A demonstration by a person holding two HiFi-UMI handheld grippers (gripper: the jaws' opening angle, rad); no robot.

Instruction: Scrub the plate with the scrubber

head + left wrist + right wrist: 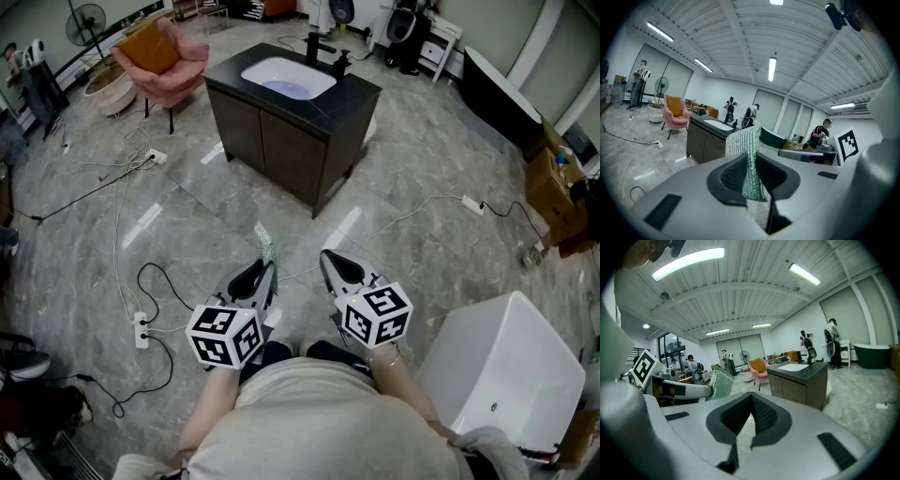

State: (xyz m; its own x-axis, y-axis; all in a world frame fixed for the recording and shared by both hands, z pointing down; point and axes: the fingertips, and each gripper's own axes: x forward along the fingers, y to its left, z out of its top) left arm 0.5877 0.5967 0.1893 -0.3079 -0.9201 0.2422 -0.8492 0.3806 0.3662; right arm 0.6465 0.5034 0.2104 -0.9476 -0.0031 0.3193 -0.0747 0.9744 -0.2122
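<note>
A dark cabinet (281,131) with a white basin (288,77) stands at twelve o'clock on the marble floor (422,169). At eleven sits a pink armchair (173,70) with an orange cushion (148,45); at eight, a power strip (142,330); at four, possibly a white tub (511,366).

Head view: overhead, steeply down, left gripper (266,272) and right gripper (329,262) close below. Gripper views: close behind own jaws, roughly level. Shared: sink cabinet (281,150).
</note>
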